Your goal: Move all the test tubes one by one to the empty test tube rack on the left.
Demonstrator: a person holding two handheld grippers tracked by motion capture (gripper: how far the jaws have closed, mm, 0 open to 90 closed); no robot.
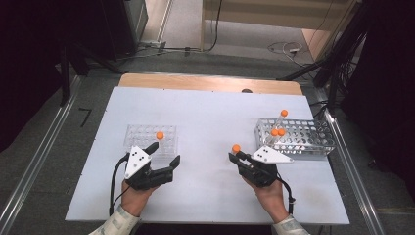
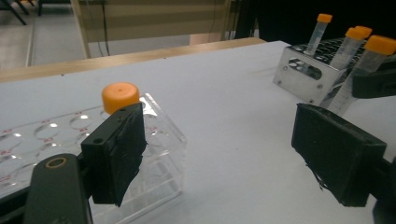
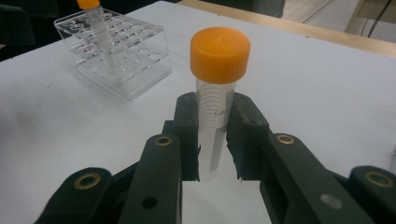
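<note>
Fingers [image 3: 187, 135] of the right gripper [image 1: 240, 156] are clamped on a clear tube with an orange cap [image 3: 215, 93], gripping its barrel below the cap so the tube stands upright between them, above bare tabletop [image 1: 205, 117] near the middle. The left gripper [image 1: 164, 154] has its fingers [image 2: 116, 154] spread wide with nothing between them (one finger sits just in front of the near right corner of the clear plastic rack [image 1: 142, 134]). That rack carries a single orange-capped tube [image 1: 160, 135] at its right end. A broad stretch of open white surface separates the two grippers and runs on to the far edge. Farther right, the metal rack [image 1: 303, 137] holds three more capped tubes [image 1: 278, 132], standing close to the tabletop's right edge.
</note>
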